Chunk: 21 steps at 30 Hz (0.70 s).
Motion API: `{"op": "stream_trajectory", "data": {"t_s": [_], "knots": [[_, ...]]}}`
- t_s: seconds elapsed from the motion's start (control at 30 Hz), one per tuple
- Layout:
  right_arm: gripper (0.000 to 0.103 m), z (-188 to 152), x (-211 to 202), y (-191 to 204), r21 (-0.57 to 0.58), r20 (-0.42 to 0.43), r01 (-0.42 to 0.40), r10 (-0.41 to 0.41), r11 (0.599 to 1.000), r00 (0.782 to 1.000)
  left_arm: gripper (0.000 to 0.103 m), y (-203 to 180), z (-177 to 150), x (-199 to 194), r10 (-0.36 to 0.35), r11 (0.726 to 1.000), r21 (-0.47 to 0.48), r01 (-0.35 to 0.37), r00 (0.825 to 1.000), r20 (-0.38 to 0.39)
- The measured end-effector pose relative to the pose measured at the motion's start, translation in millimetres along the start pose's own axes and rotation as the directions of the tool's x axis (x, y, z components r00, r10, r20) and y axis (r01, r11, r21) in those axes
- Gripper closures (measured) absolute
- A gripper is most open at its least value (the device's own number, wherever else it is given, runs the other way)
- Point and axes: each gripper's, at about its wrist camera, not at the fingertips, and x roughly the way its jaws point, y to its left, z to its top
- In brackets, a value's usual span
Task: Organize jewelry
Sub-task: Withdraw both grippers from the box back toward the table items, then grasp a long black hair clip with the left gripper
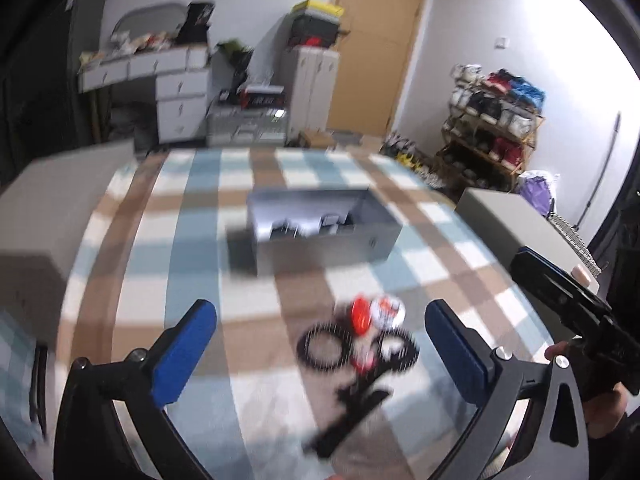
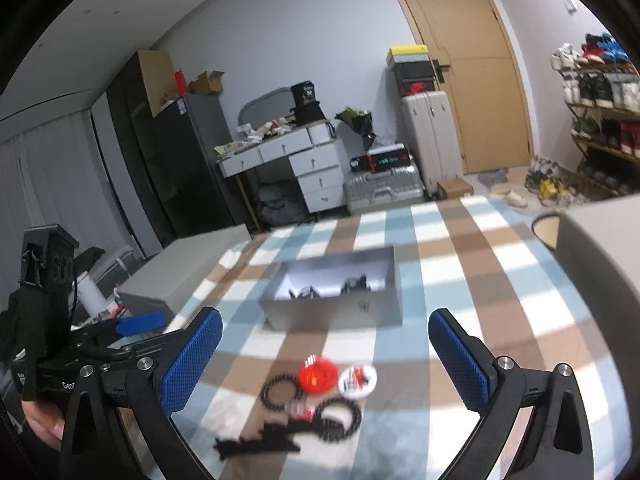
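An open grey jewelry box sits mid-table on a checked cloth, with dark items inside. Nearer me lies a small heap of jewelry: two black beaded bracelets, a red round piece, a white round badge and a black tasselled piece. My left gripper stands open, hovering above the heap with nothing held. My right gripper is likewise open and empty over the heap. The left tool shows at the right wrist view's left edge.
Checked tablecloth covers the table. A grey box-like block stands at the table's right, another grey block at the left. Behind are a white desk, suitcases, a door and a shoe rack.
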Motion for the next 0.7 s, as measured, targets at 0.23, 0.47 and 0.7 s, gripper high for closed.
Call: {"op": "stream_trajectory", "data": {"t_s": [0.23,0.47,0.7], "knots": [[0.0,-43,-22,-4,0.007,-0.005,0.016,-0.016,1.0,1.0,0.001,0,-47,-1,-0.041,0.999,-0.009,0.04,0.995,-0.091],[0.0,-70,-35,-7,-0.007,-0.011,0.034,-0.034,0.999,0.999,0.001,-7,-79,-3,-0.063,0.997,0.026,0.068,0.986,-0.154],[0.0,-78,-27,-12,0.038,-0.067,0.022,-0.02,0.999,0.998,0.001,-9,-84,10,-0.07,0.992,0.087,0.09,0.975,-0.21]]}}
